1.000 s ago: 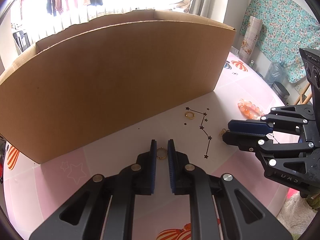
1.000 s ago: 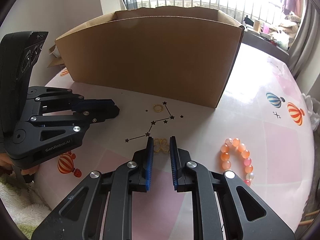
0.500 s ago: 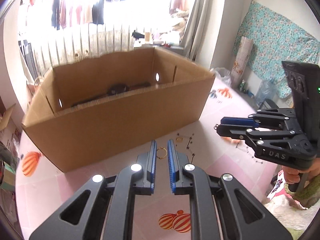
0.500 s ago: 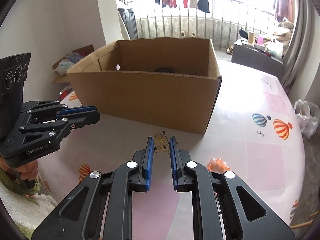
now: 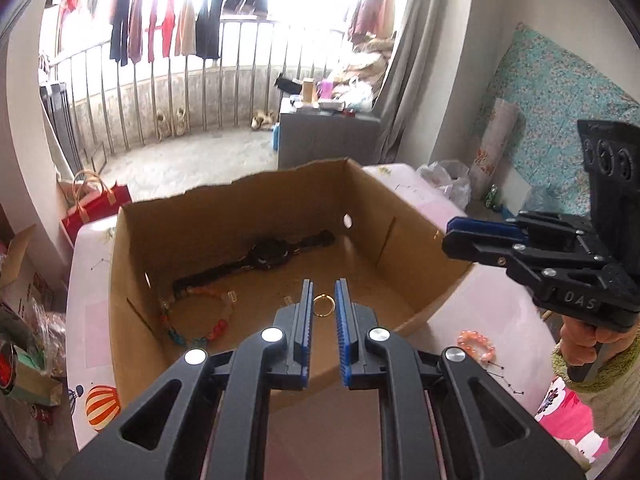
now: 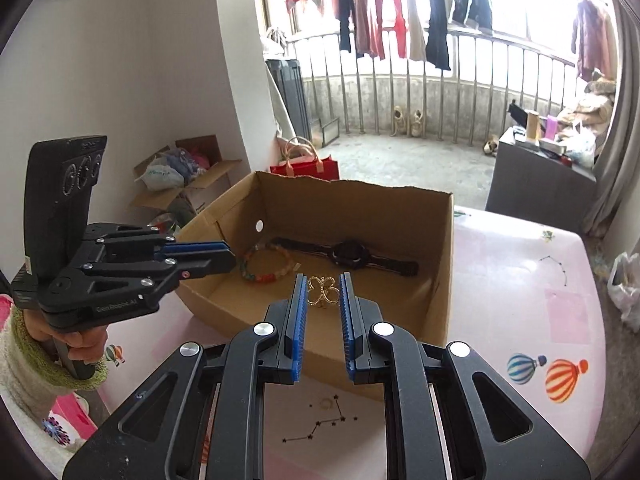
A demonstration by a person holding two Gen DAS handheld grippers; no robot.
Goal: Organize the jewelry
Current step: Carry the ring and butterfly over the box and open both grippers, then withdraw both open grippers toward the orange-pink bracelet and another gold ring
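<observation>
Pink table (image 6: 520, 280) with balloon and star prints, carrying open cardboard box (image 5: 132, 280) at 12 o'clock of both wrist views.

Inside box: black watch (image 5: 272, 256) laid flat along far wall; multicoloured bead bracelet (image 5: 196, 320) at 9 o'clock of watch, on box floor.

Left gripper (image 5: 323, 308) above near wall of box, jaws narrow, clamped on small gold ring (image 5: 322, 305) held edge-on between blue pads, clear of box floor.

Right gripper (image 6: 324, 292) above near wall of box, jaws narrow, pinching gold butterfly ornament (image 6: 323, 291) between pads, off the table.

Outside box, on table: orange bead bracelet (image 5: 476, 346) at 4 o'clock of left gripper; second small gold ring (image 6: 326, 403) at 6 o'clock of right gripper tips, beside star print.

Hand (image 6: 76, 340) with pale fuzzy cuff gripping left gripper handle at 9 o'clock in right wrist view.
</observation>
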